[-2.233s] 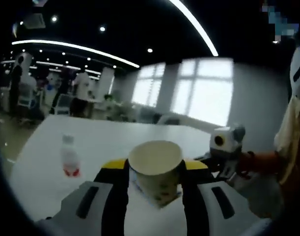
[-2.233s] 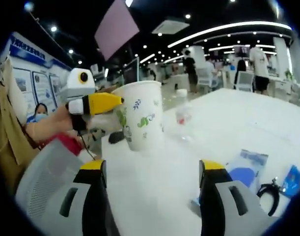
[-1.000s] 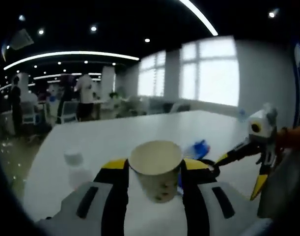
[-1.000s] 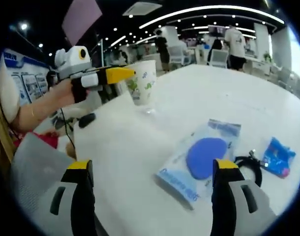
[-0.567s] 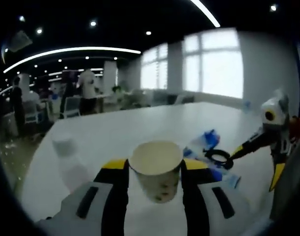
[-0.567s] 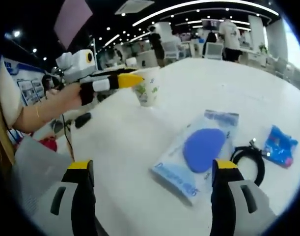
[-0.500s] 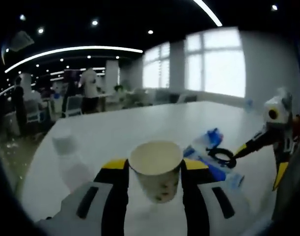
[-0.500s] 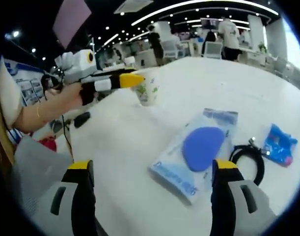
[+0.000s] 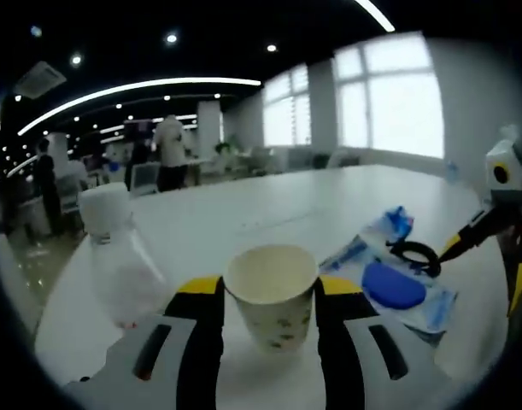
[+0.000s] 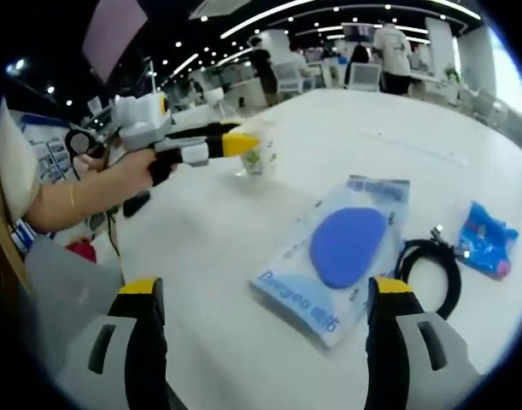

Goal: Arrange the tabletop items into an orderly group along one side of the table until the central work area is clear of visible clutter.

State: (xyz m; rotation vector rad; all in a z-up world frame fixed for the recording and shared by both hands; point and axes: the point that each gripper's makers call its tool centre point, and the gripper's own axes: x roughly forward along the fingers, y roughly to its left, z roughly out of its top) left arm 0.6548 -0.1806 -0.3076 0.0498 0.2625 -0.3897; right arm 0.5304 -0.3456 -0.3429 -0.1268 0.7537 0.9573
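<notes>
Near the table edge, left gripper (image 9: 269,320) clamps the paper cup (image 9: 272,295) beside the water bottle (image 9: 117,260). Right gripper (image 10: 261,342) hangs spread over the blue-pad packet (image 10: 342,248). Lower cup level, base flat, before releasing.

Bright windows (image 9: 389,102) fill the upper right of the left gripper view, curved ceiling lights (image 9: 149,85) arc across its upper left, and people (image 10: 395,55) stand by chairs (image 10: 363,75) at the right gripper view's top.
</notes>
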